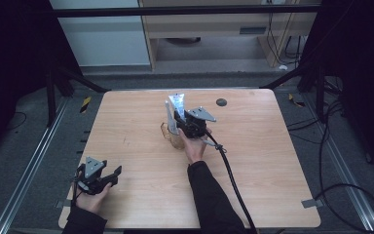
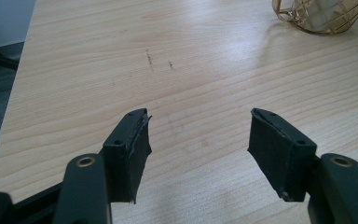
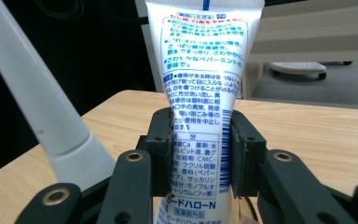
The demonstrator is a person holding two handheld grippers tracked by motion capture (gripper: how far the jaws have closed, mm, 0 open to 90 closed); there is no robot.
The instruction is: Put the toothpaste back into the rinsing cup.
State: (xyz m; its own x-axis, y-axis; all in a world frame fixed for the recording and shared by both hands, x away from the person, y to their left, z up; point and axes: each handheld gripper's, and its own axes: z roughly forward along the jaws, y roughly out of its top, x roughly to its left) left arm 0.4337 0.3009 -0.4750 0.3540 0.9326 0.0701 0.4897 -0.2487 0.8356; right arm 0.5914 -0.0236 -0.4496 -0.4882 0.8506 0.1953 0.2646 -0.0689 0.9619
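The white tube [image 3: 200,107] carries blue Japanese print, mostly too small to read, with "CMC" in its ingredient list, "ハロー N" in larger letters near the bottom, and a blue barcode down one edge.

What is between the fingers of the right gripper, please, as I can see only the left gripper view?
Observer: A white toothpaste tube, upright, with the fingers against its sides.
Operator: Is anything beside the tube?
Observer: Yes, a white toothbrush handle leans at its left in the right gripper view.
Operator: Where does the tube stand?
Observer: In the amber cup, near the middle of the table.
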